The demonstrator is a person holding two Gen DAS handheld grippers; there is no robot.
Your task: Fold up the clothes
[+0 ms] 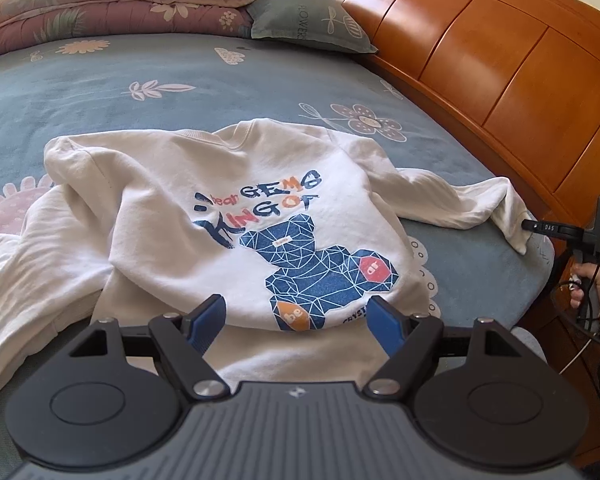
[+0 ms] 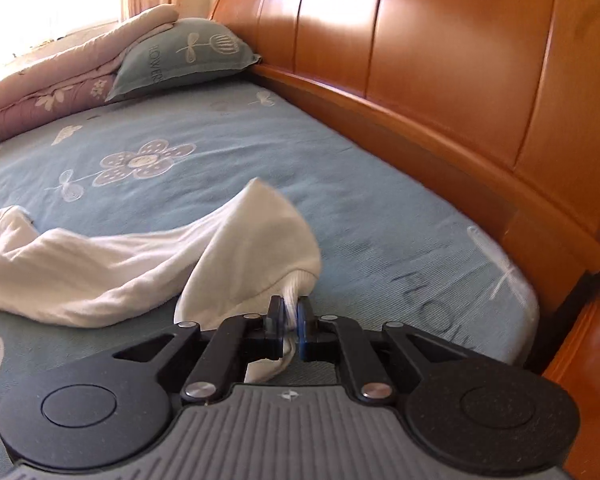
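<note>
A white sweatshirt (image 1: 220, 216) with a blue bear print lies spread on the blue bedsheet (image 1: 100, 92), its hem toward me. My left gripper (image 1: 296, 308) hovers open just above the hem, with nothing between its blue pads. The right sleeve (image 1: 480, 204) stretches out to the bed's right edge. There my right gripper (image 1: 530, 226) pinches the cuff, held by a person's hand (image 1: 596, 284). In the right wrist view my right gripper (image 2: 291, 312) is shut on the ribbed cuff (image 2: 296, 284), and the sleeve (image 2: 100, 264) trails off to the left.
A wooden headboard (image 1: 500, 64) runs along the right side of the bed. A grey-green pillow (image 1: 308, 20) and a folded floral quilt (image 1: 120, 4) lie at the far end. A black cable (image 1: 580, 320) hangs beside the hand.
</note>
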